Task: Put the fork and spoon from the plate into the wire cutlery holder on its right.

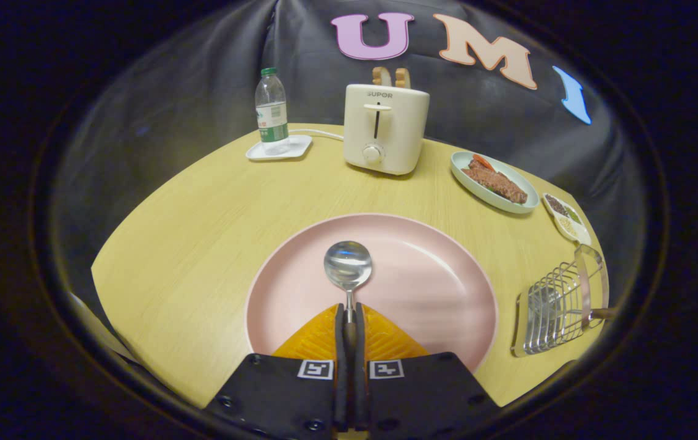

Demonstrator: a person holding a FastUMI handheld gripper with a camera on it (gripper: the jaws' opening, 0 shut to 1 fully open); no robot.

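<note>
Spoon (348,264) handle clamped between gripper (349,311) fingers over pink plate (434,287)

1. The spoon (348,269) shows its bowl just ahead of the gripper (349,315); its handle vanishes between the closed fingers.
2. Whether a fork sits inside the wire cutlery holder (560,305), well right of the fingers, cannot be told.
3. The small dish (565,219) beyond the holder holds contents too small to identify.
</note>
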